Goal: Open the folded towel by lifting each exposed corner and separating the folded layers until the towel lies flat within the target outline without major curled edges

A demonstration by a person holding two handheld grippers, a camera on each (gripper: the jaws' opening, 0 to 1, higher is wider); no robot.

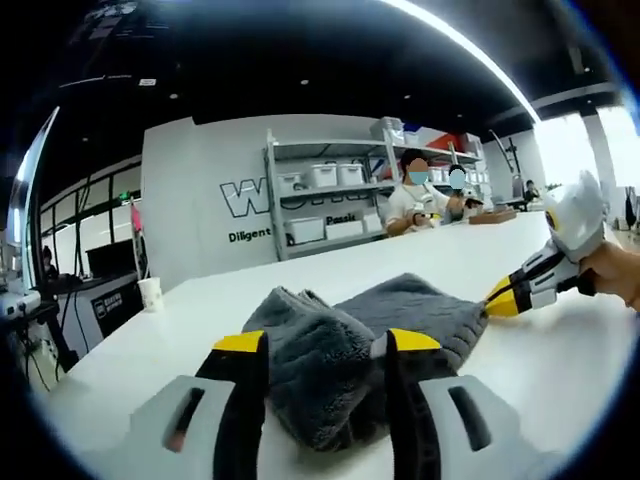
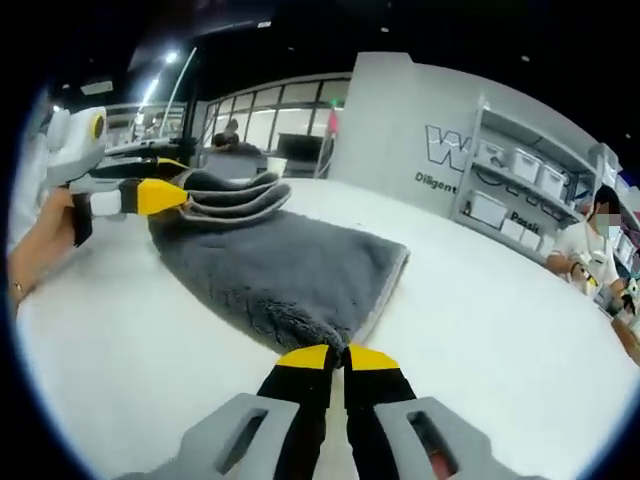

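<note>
In the left gripper view, the grey towel lay folded and bunched on the white table, its near end pushed up between the jaws of the left gripper. Those jaws stood apart with thick folds of cloth filling the gap, the yellow tips on either side of the pile; I could not tell whether they were actually squeezing it. At the towel's right end the right gripper came in from the right, a hand behind it, its yellow tips touching the edge of the cloth. Far behind stood a white paper cup near the table's left edge, a shelf with white bins against the wall, and seated people at the far right. In the right gripper view, the right gripper had its jaws drawn together on the near corner of the towel, which spread away across the table toward the far left. There the left gripper met the stacked folds, held by a hand. The shelf stood far right.
</note>
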